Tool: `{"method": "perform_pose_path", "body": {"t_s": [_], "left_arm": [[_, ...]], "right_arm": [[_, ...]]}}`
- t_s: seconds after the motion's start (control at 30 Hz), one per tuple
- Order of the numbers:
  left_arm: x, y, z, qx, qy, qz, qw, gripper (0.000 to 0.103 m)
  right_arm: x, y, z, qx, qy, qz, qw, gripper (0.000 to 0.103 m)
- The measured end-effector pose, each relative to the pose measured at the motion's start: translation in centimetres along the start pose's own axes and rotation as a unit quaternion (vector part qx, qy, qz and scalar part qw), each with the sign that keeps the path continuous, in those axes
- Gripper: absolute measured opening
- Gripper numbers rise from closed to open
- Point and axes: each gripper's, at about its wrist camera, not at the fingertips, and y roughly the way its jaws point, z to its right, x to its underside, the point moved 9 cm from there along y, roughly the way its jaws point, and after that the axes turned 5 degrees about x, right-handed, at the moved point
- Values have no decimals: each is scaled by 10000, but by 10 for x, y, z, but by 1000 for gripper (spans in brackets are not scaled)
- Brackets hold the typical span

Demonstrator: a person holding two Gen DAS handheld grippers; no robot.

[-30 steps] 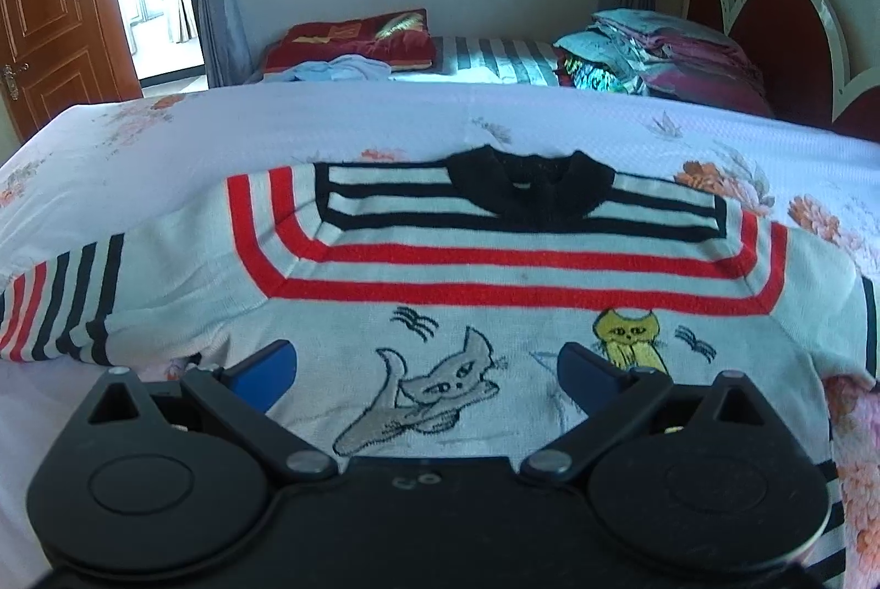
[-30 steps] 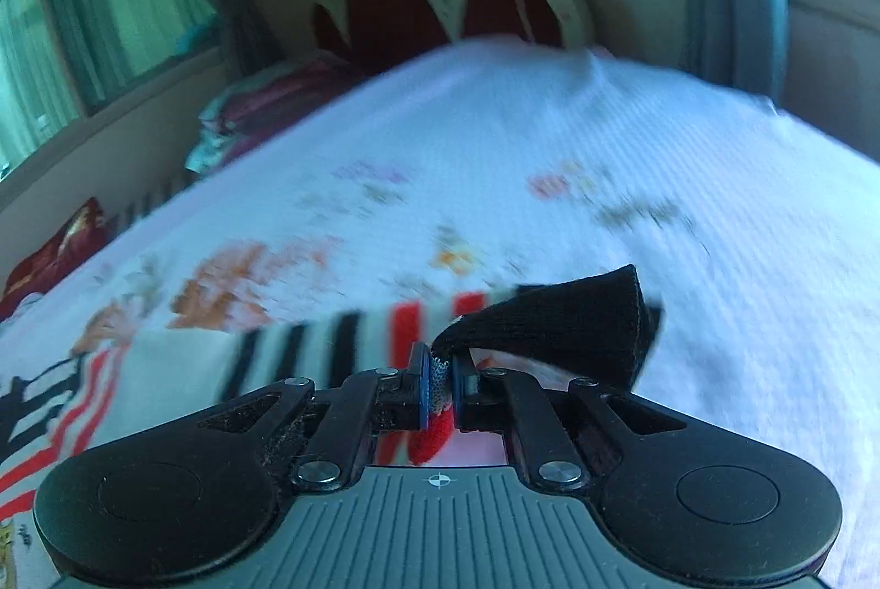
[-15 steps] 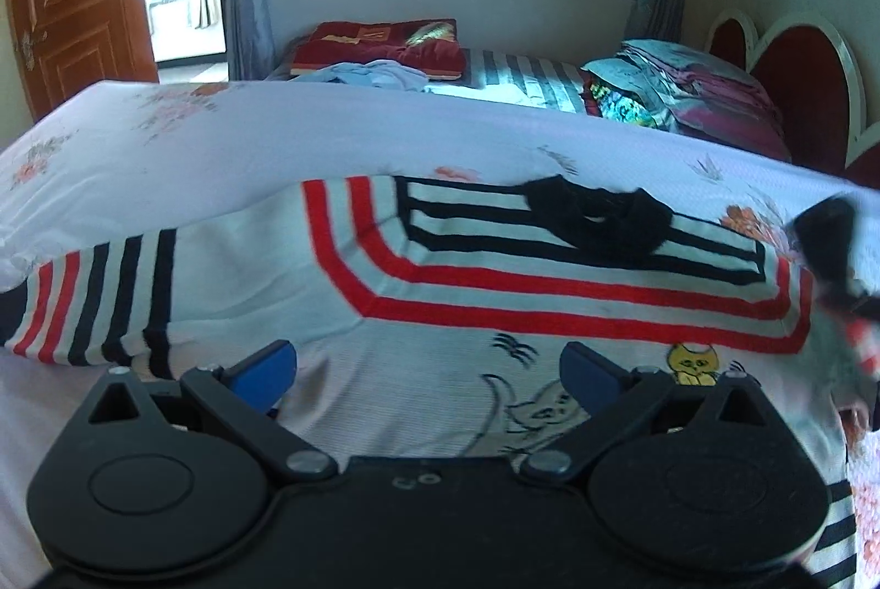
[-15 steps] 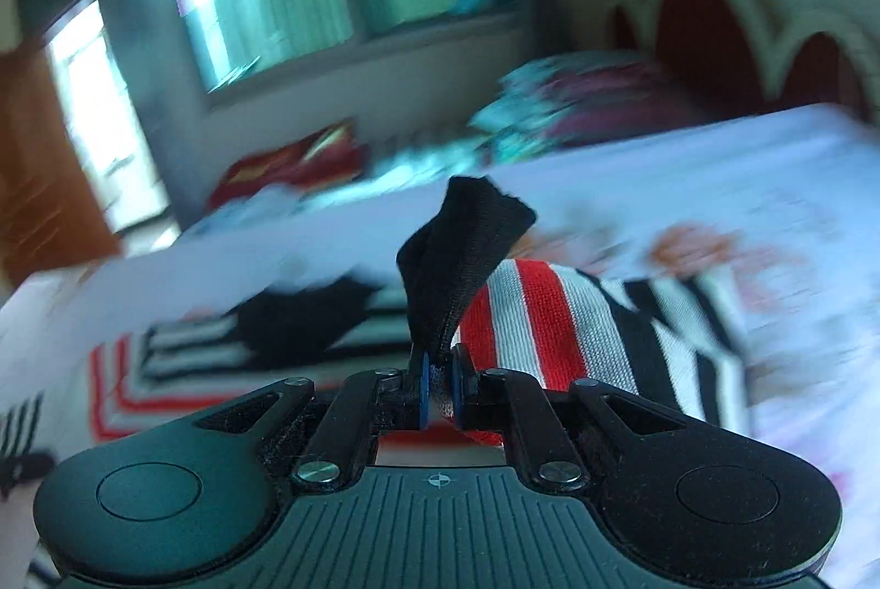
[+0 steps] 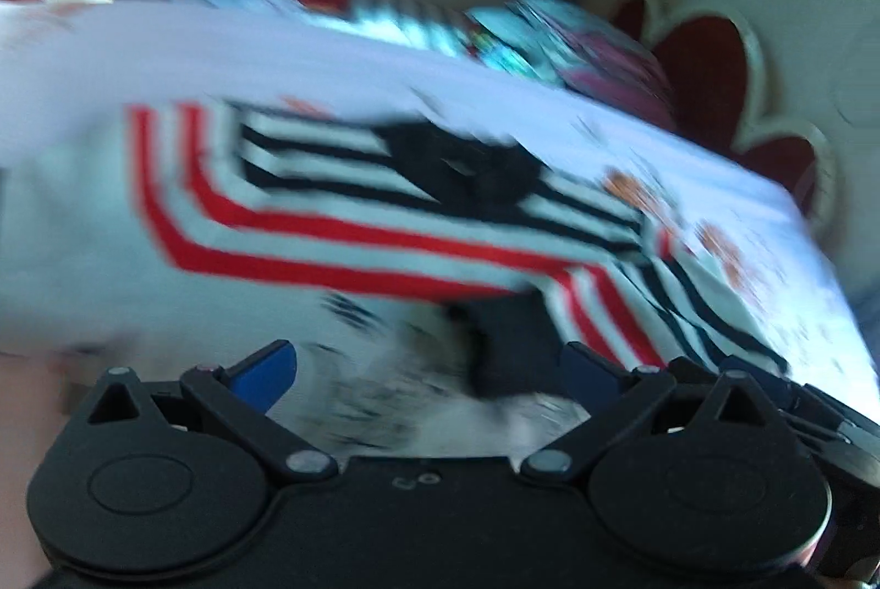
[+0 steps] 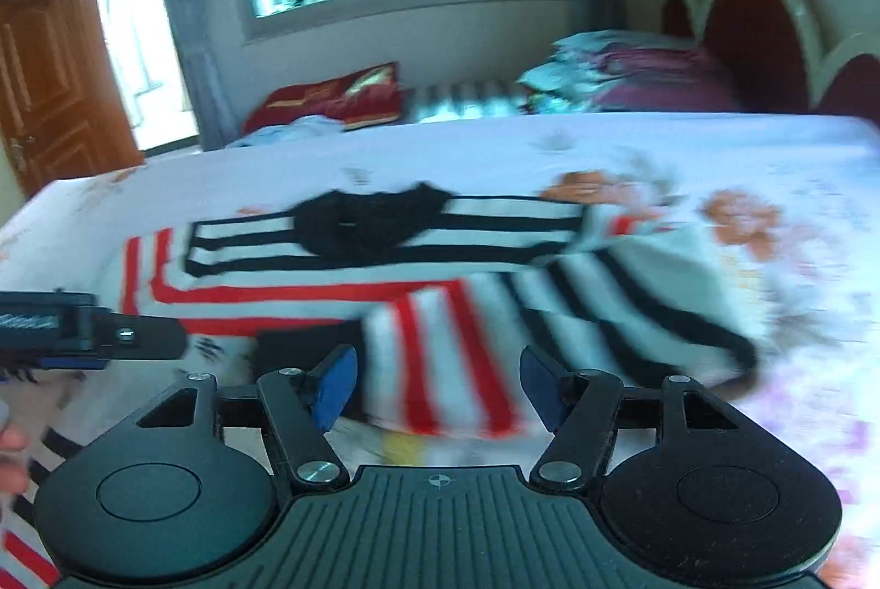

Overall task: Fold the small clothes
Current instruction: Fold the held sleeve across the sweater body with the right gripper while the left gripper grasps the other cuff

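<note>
The striped sweater [image 6: 341, 270] lies flat on the bed [image 6: 770, 160], mid-frame. Its folded sleeve [image 6: 495, 341] runs diagonally, lower centre to right, between the opening jaws of the right gripper [image 6: 437, 383], ungripped. The left gripper [image 5: 426, 377] is spread wide and empty, over the sweater's hem.

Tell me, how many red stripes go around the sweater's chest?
2. On the sweater, an outer red stripe and an inner red stripe run side by side; the folded sleeve hides their right ends.

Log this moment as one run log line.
right gripper: jaws opening, nothing pinched | sleeve: folded onto sweater | left gripper: jaws open | surface: bed
</note>
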Motion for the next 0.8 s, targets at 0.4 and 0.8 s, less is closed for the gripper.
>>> {"method": "perform_pose_path", "body": {"t_s": [0.4, 0.8], "left_arm": [[9, 66, 20, 304, -79, -121, 9994, 38], [-59, 5, 14, 845, -280, 1032, 9907, 5]], "right_arm": [[35, -6, 106, 1049, 786, -450, 9903, 65], [27, 26, 103, 856, 802, -549, 9916, 57]]}}
